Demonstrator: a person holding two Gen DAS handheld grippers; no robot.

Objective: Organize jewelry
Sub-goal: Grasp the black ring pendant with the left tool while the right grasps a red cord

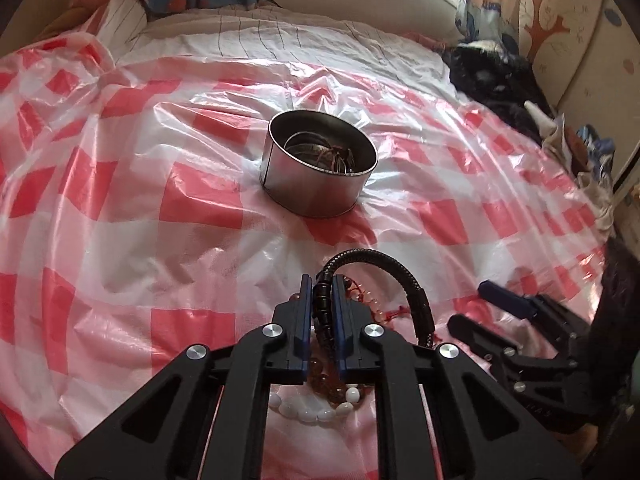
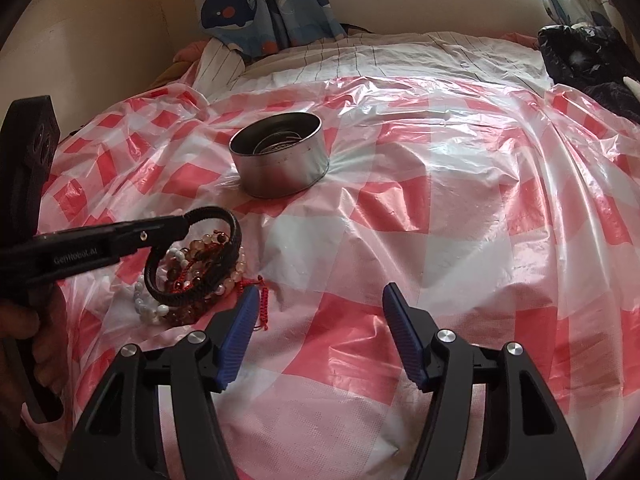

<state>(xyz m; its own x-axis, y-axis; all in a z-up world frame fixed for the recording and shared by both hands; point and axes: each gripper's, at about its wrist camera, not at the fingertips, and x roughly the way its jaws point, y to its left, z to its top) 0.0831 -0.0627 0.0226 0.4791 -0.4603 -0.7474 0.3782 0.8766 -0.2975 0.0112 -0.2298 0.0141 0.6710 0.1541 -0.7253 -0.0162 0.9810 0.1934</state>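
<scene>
My left gripper (image 1: 322,280) is shut on a black braided bracelet (image 1: 414,284), whose loop arcs up and off to the right of the pads. In the right wrist view the left gripper (image 2: 180,226) holds that bracelet (image 2: 228,272) just over a pile of jewelry: amber bead strands (image 2: 200,248), a white bead bracelet (image 2: 148,306) and a red cord (image 2: 262,300). A round metal tin (image 1: 312,192) (image 2: 280,178) stands further back with thin bangles inside. My right gripper (image 2: 320,292) is open over bare sheet, to the right of the pile, with nothing between its fingers.
A red and white checked plastic sheet (image 2: 440,208) covers the bed. Dark clothing (image 2: 584,56) is heaped at the far right edge. A whale-print curtain (image 2: 256,12) hangs at the back beside a beige wall. A hand (image 2: 24,340) grips the left tool's handle.
</scene>
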